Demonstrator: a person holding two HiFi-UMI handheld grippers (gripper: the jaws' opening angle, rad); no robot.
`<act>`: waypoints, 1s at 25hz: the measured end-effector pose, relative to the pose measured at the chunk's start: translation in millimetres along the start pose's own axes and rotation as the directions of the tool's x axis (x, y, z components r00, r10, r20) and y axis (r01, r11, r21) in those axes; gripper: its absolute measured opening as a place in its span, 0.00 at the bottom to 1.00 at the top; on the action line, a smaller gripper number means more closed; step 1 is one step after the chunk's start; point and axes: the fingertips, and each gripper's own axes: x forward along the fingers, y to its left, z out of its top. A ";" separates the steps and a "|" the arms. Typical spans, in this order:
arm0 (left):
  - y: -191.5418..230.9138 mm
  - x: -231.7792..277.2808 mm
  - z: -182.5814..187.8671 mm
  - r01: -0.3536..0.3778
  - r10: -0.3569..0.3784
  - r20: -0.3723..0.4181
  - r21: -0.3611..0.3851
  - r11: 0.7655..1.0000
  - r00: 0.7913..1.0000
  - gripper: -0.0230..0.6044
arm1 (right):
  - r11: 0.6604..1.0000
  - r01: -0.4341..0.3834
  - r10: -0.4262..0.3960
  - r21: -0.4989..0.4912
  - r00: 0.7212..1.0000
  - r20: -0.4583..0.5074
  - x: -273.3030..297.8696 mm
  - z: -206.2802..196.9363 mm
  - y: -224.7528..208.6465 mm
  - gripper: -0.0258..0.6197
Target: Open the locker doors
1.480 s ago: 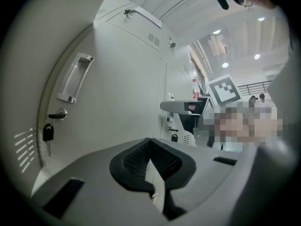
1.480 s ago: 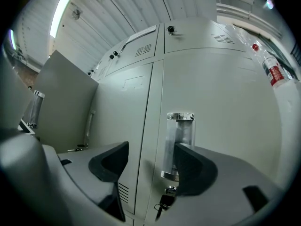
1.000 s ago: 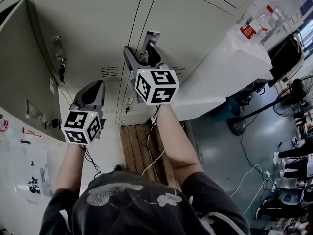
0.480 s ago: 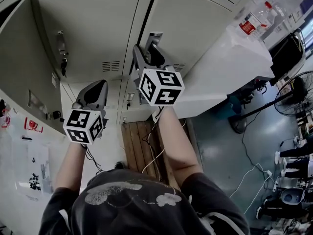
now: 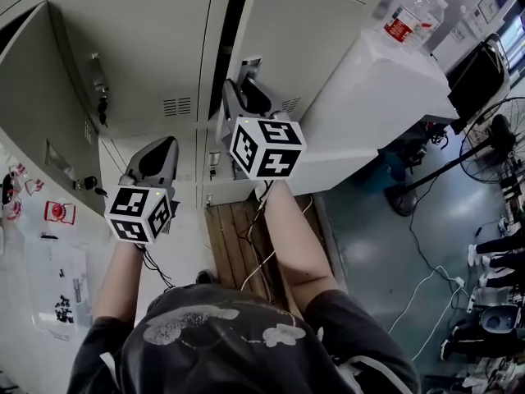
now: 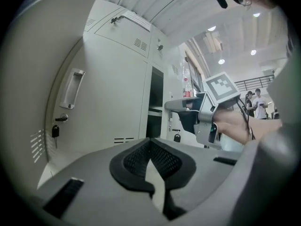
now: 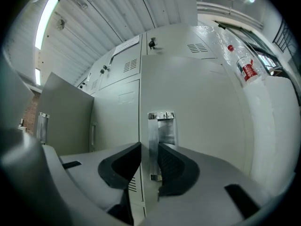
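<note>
Looking steeply down a bank of grey lockers. We note the right gripper (image 5: 246, 87) at the metal door handle (image 5: 251, 62) of a locker door (image 5: 308, 31); its jaws have just been closing, with the handle between them. That door stands ajar, a dark gap along its left edge. The left gripper (image 5: 164, 146) hangs lower left, well apart from it. Keys (image 5: 101, 109) dangle from the neighbouring door, and a bottle (image 5: 404, 21) lies top right
</note>
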 end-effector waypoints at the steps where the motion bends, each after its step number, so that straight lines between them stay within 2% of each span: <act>1: -3.4 -0.9 -0.2 0.002 -0.002 0.000 0.002 1.000 1.000 0.05 | 1.000 -0.001 0.001 -0.002 1.000 0.007 -4.7 0.5 0.5 0.23; 14: -58.3 -9.8 -4.8 0.053 -0.052 -0.019 0.013 0.999 0.998 0.05 | 0.998 -0.052 0.052 -0.019 0.998 0.027 -69.6 5.0 -9.7 0.25; 17: -70.6 -11.3 -3.8 0.064 -0.063 -0.022 0.019 0.998 0.998 0.05 | 0.997 -0.018 0.020 -0.074 0.999 0.038 -82.7 6.9 -13.5 0.26; 19: -77.4 -12.4 -3.6 0.072 -0.071 -0.024 0.022 0.997 0.997 0.05 | 0.993 0.018 -0.011 -0.118 0.998 0.054 -90.6 8.3 -17.4 0.31; 25: -96.7 -14.8 -6.7 0.093 -0.092 -0.035 0.029 0.995 0.995 0.05 | 0.986 0.045 -0.037 -0.161 0.998 0.056 -115.9 9.4 -26.8 0.32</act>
